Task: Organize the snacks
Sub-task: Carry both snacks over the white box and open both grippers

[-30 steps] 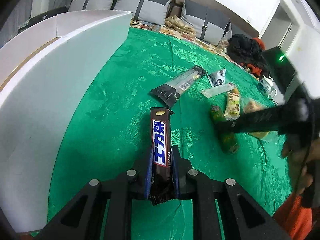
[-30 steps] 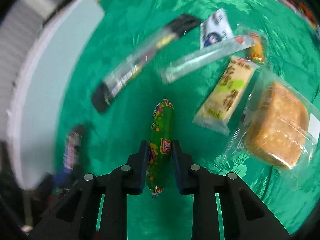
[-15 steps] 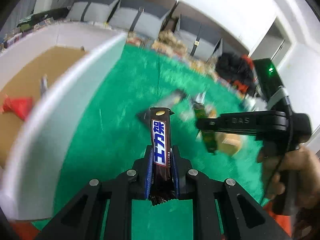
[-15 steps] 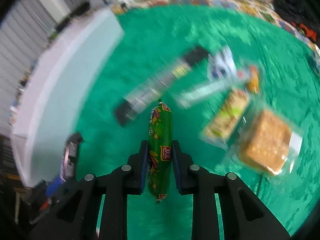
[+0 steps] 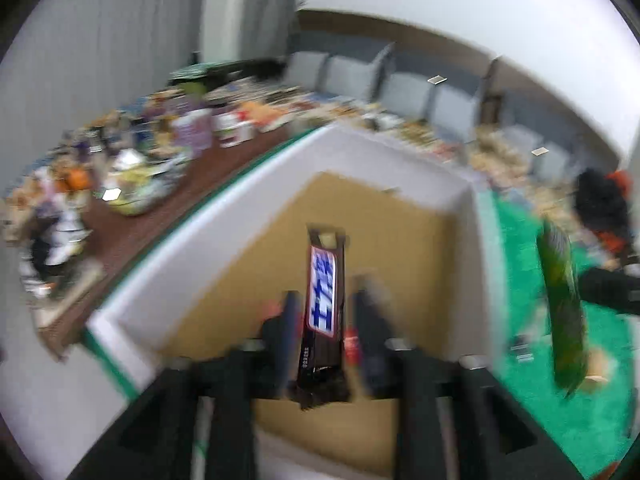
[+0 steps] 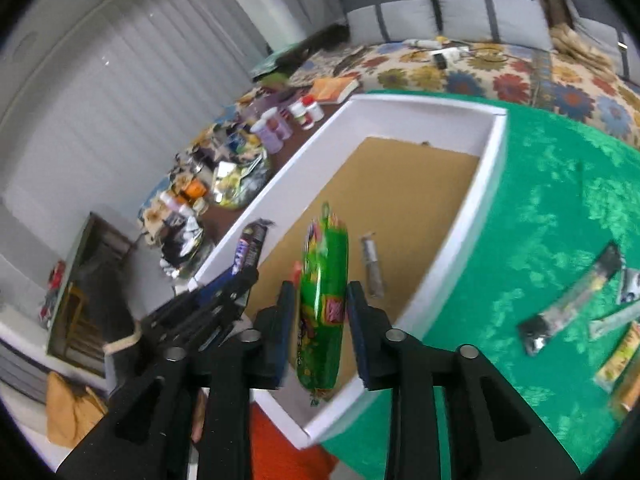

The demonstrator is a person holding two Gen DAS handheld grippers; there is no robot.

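Observation:
Both grippers hang over the white box (image 5: 400,152) (image 6: 492,168), which has a brown cardboard floor. A dark chocolate bar (image 5: 322,300) with blue and white lettering stands between the fingers of my left gripper (image 5: 324,308). Its jaws are opening and a gap shows on each side of the bar. My right gripper (image 6: 318,296) has a green sausage (image 6: 324,304) tilted between its fingers. Its jaws are opening too, and the pads no longer press on it. The sausage (image 5: 562,304) also shows at the right of the left wrist view, and the bar (image 6: 248,248) at the left of the right wrist view.
A grey packet (image 6: 372,268) lies on the box floor. More snacks lie on the green cloth (image 6: 540,200) to the right, among them a long clear packet (image 6: 572,304) and a yellow one (image 6: 620,356). Bottles and clutter (image 6: 240,176) crowd the brown table left of the box.
Both grippers rose from the green cloth and swung left over the white box, carrying the chocolate bar and the sausage. Their jaws have since spread apart around them.

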